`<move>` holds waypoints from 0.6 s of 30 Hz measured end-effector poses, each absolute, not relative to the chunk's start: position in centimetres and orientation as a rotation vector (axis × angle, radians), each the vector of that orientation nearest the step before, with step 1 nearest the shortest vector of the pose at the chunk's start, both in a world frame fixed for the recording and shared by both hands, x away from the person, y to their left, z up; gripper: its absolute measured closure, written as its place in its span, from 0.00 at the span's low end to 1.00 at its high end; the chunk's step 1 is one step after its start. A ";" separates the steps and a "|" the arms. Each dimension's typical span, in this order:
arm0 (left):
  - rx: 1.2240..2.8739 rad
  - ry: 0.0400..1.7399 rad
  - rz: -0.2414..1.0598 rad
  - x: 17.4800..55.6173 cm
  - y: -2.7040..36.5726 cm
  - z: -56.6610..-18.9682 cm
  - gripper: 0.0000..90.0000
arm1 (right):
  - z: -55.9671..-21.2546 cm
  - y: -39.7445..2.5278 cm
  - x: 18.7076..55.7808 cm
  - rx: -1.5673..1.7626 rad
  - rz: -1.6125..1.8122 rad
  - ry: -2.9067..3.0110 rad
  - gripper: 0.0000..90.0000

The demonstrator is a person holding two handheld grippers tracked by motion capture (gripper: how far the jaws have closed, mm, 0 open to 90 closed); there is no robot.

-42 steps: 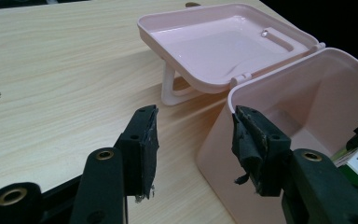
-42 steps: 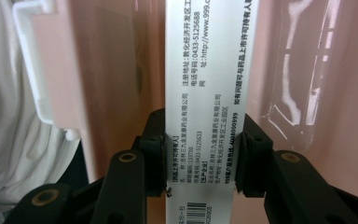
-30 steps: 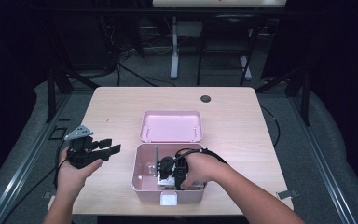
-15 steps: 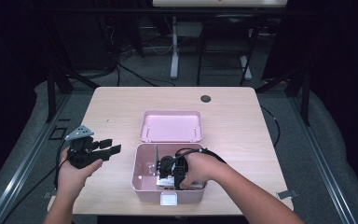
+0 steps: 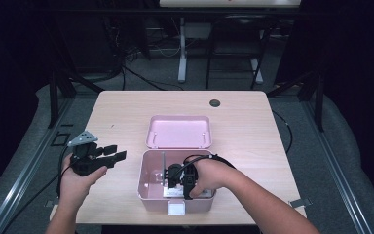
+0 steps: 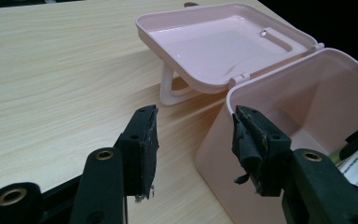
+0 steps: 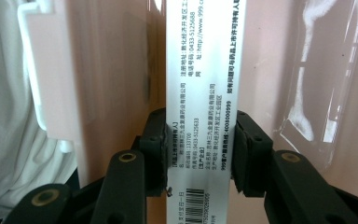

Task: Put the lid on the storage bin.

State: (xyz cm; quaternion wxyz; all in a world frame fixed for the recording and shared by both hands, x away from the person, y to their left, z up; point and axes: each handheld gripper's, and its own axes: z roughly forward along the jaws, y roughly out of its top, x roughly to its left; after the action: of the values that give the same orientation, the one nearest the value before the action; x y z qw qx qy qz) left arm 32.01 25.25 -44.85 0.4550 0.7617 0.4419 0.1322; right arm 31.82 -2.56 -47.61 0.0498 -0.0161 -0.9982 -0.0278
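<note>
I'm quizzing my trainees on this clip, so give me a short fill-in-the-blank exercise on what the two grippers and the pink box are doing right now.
1. The right gripper has its jaws shut on a white printed ____ inside the pink box.
2. The left gripper hangs beside the box with its jaws ____.
3. The box's lid lies ____, flat on the table behind the box.
4. The colour of both box and lid is ____.

Missing words: carton; open; open; pink

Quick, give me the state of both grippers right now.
Left gripper: open, holding nothing, beside the pink box.
Right gripper: closed on a white printed carton, inside the pink box.
</note>
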 end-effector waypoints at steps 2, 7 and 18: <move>1.879 1.092 0.325 32.0 25.3 -44.9 0.56 | -47.6 -2.6 31.8 -0.057 -0.083 -3.039 0.68; 1.877 1.090 0.327 31.9 25.2 -44.8 0.56 | -47.6 -2.5 31.9 -0.100 -0.074 -3.034 0.67; 1.879 1.083 0.329 31.9 25.2 -44.7 0.56 | -45.0 -2.9 31.8 -0.185 -0.144 -3.059 0.66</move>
State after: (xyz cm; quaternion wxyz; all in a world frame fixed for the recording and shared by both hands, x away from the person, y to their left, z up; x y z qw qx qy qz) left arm 31.86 25.17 -44.70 0.4565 0.7620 0.4395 0.1334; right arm 31.80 -2.91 -44.97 0.0367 -0.0603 -0.9964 -0.0470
